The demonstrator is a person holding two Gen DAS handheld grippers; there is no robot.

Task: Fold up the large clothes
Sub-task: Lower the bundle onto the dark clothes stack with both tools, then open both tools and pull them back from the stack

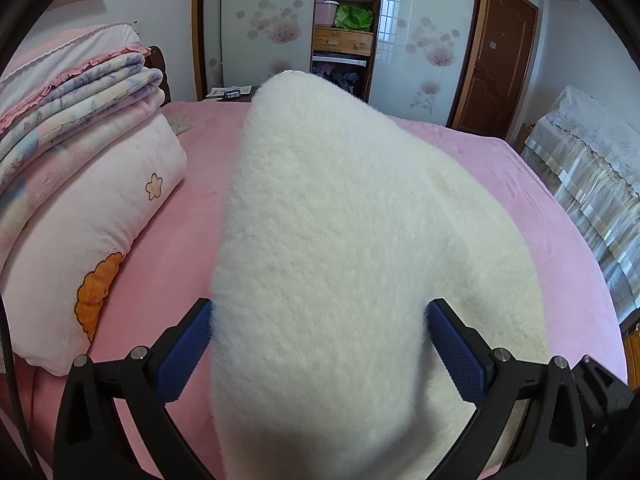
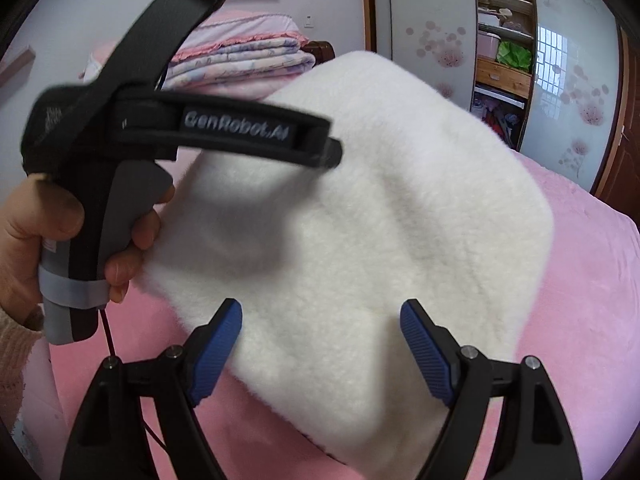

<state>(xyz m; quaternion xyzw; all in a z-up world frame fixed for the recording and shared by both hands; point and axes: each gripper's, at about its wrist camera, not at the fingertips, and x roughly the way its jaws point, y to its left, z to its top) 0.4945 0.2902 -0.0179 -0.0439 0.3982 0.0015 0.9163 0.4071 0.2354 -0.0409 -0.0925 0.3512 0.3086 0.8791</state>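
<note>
Fluffy white fleece garment (image 1: 332,240) folded, rounded; smooth pink bedsheet (image 1: 500,168) beneath.

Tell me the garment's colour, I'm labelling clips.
Plain cream-white fleece garment, no pattern visible; left wrist view shows it best.

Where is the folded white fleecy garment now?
The folded white fleecy garment lies on the pink bed sheet, central in both wrist views, right of the pink flower-print pillow.
</note>
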